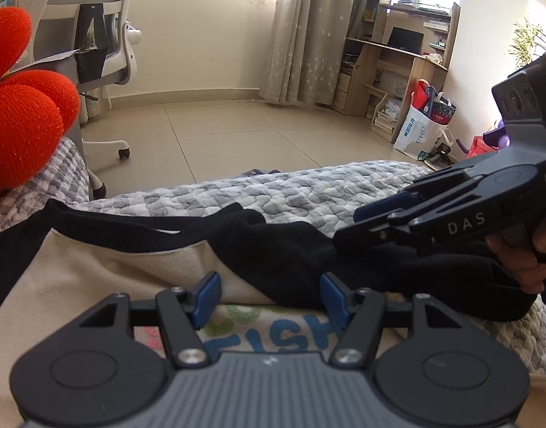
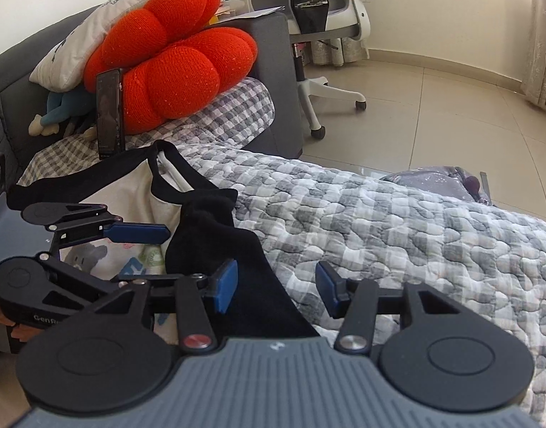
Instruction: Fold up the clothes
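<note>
1. Left gripper (image 1: 269, 297): jaws apart, blue pads (image 1: 207, 297) clear of each other, nothing between them. It hovers low over the shirt's (image 1: 94, 271) cream front, just above the printed lettering (image 1: 273, 335).
2. Right gripper (image 2: 274, 285): jaws apart as well — nothing clamped. Its left pad (image 2: 226, 285) sits over the black sleeve (image 2: 216, 232); its right pad lies over the quilt (image 2: 398, 221).
3. Shirt: cream body with black collar and sleeves, laid flat on the grey checked quilt. The sleeve lies crumpled along the shirt's side, between the two grippers.
4. Relative position: in the left wrist view the right gripper (image 1: 358, 219) enters from the right, tips low over the sleeve; contact cannot be told. In the right wrist view the left gripper (image 2: 144, 233) lies over the shirt's print.
5. Surroundings: a red cushion (image 2: 173, 60) rests at the head of the bed, a phone (image 2: 110, 112) propped upright against it — a white chair (image 2: 326, 18) stands on the tiled floor beyond.
</note>
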`<state>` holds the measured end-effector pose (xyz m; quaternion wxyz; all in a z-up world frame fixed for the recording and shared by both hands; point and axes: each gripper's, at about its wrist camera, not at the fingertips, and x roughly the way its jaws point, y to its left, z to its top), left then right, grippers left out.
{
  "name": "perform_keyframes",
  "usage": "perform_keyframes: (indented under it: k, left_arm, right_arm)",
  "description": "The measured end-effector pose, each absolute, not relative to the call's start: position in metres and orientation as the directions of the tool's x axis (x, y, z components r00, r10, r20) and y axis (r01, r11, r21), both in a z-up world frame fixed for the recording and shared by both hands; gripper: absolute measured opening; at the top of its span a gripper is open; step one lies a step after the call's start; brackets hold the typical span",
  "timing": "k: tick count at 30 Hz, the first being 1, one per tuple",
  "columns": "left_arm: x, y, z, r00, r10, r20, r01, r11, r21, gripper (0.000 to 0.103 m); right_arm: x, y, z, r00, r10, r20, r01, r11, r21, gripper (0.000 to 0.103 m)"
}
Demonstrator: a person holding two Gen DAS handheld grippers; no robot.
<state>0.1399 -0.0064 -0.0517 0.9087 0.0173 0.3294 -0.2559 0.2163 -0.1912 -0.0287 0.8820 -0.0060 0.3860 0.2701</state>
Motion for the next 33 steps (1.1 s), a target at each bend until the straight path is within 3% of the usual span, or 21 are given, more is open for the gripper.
perform_keyframes:
  k: [13, 14, 15, 17, 21, 27, 33]
  left_arm:
    - [0.134, 0.000, -0.060, 0.663, -0.486, -0.569, 0.494, 0.856, -0.156, 0.065]
    - [0.134, 0.000, -0.060, 0.664, -0.489, -0.565, 0.495, 0.854, -0.158, 0.065]
    - [0.134, 0.001, -0.061, 0.664, -0.492, -0.563, 0.496, 0.853, -0.161, 0.065]
    - [0.135, 0.003, -0.060, 0.660, -0.498, -0.562, 0.497, 0.851, -0.170, 0.065]
    - [0.138, 0.006, -0.058, 0.648, -0.510, -0.565, 0.498, 0.846, -0.192, 0.067]
    - [0.148, 0.018, -0.056, 0.640, -0.508, -0.577, 0.464, 0.854, -0.237, 0.069]
    - [0.151, 0.032, -0.060, 0.656, -0.472, -0.590, 0.426, 0.876, -0.228, 0.069]
  right_arm:
    - [0.272, -0.166, -0.043, 0.428, 0.654, -0.624, -0.480, 0.749, 0.456, 0.053]
    - [0.274, -0.166, -0.043, 0.429, 0.661, -0.616, -0.475, 0.745, 0.468, 0.049]
    - [0.276, -0.165, -0.044, 0.431, 0.663, -0.612, -0.471, 0.744, 0.475, 0.037]
    - [0.277, -0.163, -0.045, 0.439, 0.656, -0.613, -0.465, 0.750, 0.470, 0.022]
    - [0.271, -0.158, -0.035, 0.493, 0.620, -0.610, -0.504, 0.775, 0.380, 0.014]
    - [0.276, -0.138, -0.014, 0.643, 0.468, -0.606, -0.521, 0.847, 0.101, 0.011]
    - [0.296, -0.110, -0.037, 0.684, 0.342, -0.644, -0.519, 0.849, -0.099, 0.010]
